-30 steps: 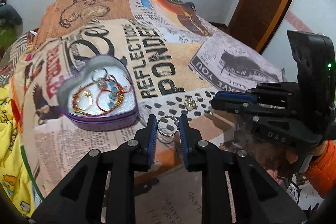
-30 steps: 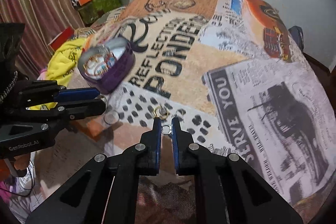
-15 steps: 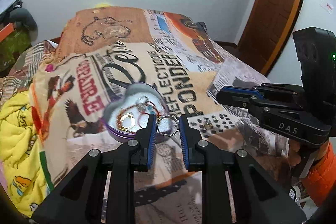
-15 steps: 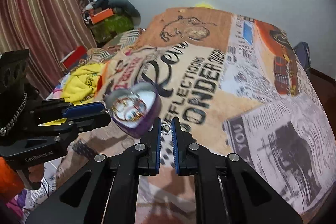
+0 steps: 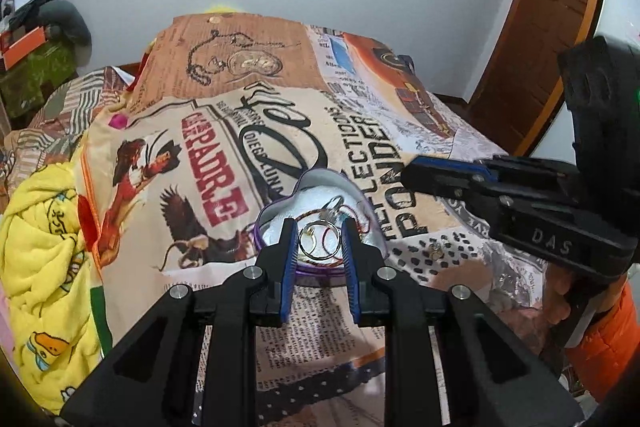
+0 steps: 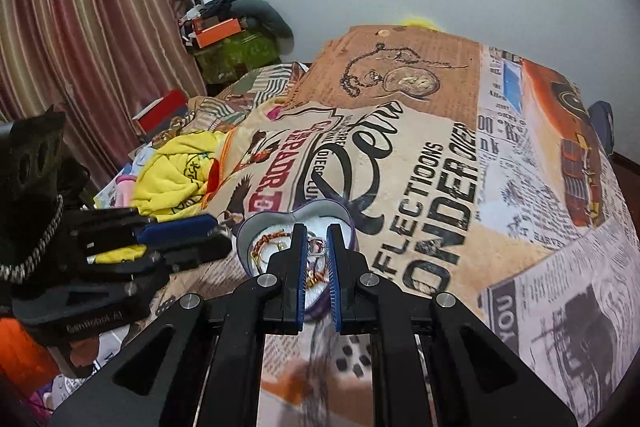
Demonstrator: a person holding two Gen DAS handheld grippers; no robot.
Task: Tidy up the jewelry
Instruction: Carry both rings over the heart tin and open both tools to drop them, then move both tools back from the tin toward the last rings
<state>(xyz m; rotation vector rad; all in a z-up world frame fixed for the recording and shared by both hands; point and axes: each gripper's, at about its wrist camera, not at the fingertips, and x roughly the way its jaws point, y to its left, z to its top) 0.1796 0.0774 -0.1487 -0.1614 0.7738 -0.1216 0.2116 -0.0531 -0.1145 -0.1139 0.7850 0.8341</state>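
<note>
Clamping a thin metal ring [image 5: 319,242] between its blue pads, the left gripper [image 5: 319,247] stands only narrowly parted, the ring upright across the gap. Straight beyond its tips sits the heart-shaped tin [image 5: 280,207], purple-walled with a white lining, holding a tangle of red cord bracelets [image 5: 352,219] and other small pieces too fine to tell apart.

The right gripper [image 6: 318,251] is nearly closed, its pads pinching a small silvery piece [image 6: 316,247] with a reddish part; what kind of jewelry it is cannot be made out. The tin [image 6: 256,227] lies just past and under its tips as well, and the left gripper [image 6: 176,239] reaches in from that view's left side, its tips near the tin's rim.

Both tools hang over a bedspread [image 5: 200,147] printed like old newspapers. Ahead of the tips the large lettering reads "REFLECTIONS" and "PONDER", partly cut off, with "PADRE" in red beside an eagle to the left, and "YOU" on a dark band to the right. One more small gold piece [image 5: 435,249] lies on the black-dotted patch to the right of the left gripper's tips. The right tool's body [image 5: 552,247] bears the letters "DAS". An orange sleeve [image 5: 608,339] shows behind it.
</note>
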